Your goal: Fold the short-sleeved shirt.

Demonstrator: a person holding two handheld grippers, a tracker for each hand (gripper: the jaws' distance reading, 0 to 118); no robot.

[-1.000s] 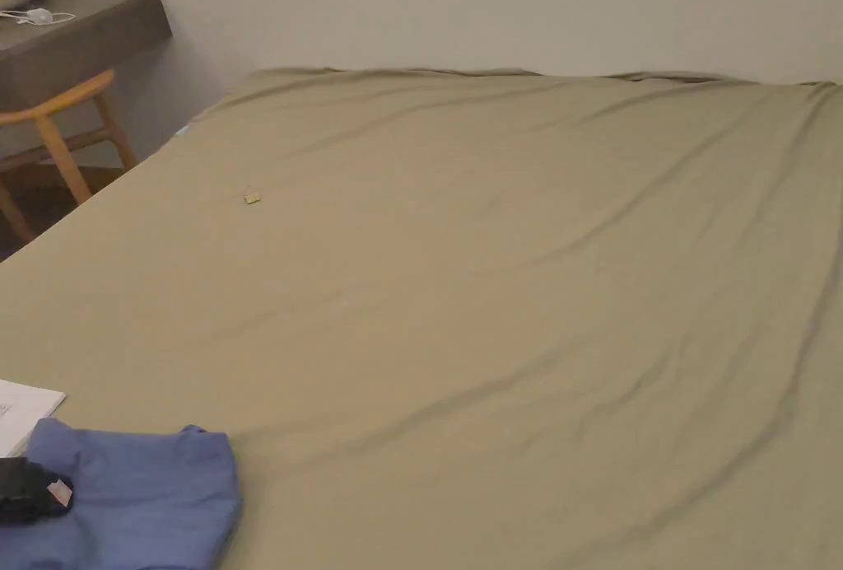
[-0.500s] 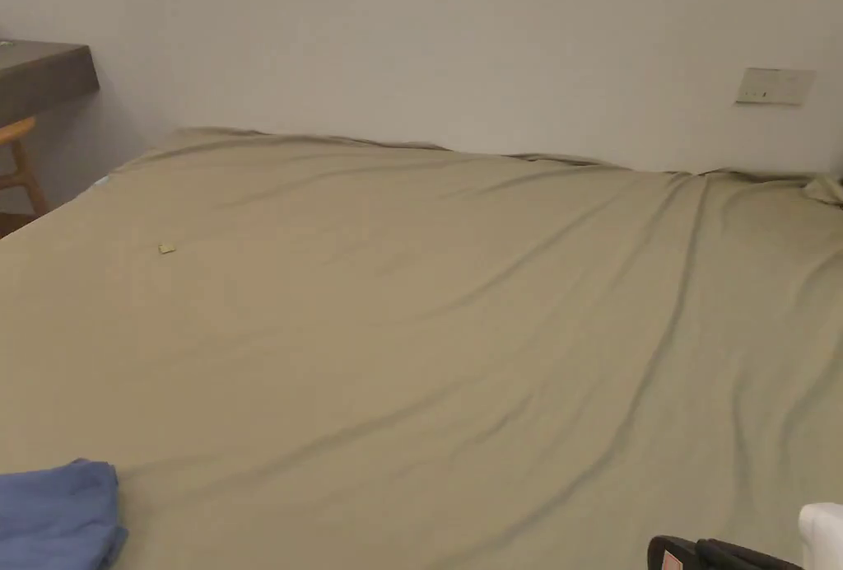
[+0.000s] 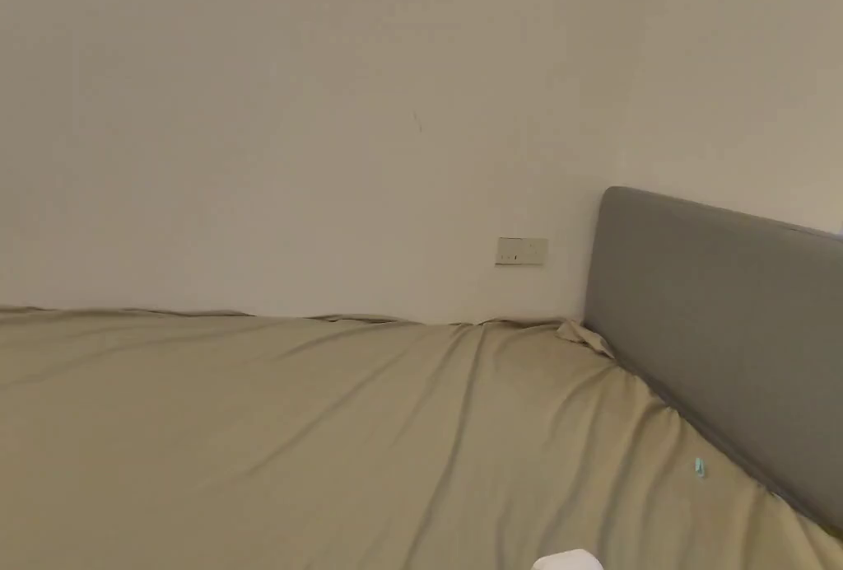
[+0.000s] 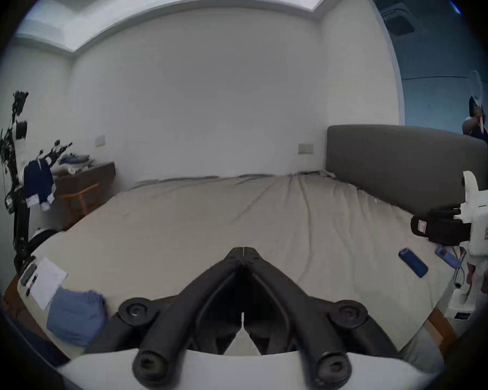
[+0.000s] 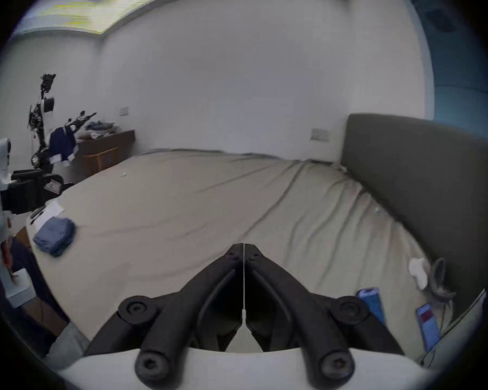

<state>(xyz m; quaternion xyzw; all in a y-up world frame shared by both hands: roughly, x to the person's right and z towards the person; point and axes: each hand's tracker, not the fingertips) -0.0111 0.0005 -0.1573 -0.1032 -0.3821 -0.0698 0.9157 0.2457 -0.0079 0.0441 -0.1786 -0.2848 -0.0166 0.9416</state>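
Blue shirt lies folded at the bed's near-left corner beside a paper. Left gripper and right gripper hover above the bed, jaws closed, empty.

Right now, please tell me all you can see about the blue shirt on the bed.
The blue shirt lies near the bed's left front corner, on the beige sheet. It looks like soft, plain mid-blue cloth, already gathered into a compact, roughly rectangular bundle with rounded, slightly puffed edges; sleeves and collar cannot be made out. One side lies beside or on a white sheet of paper. No gripper touches it: the left gripper and right gripper are both shut and hold nothing.
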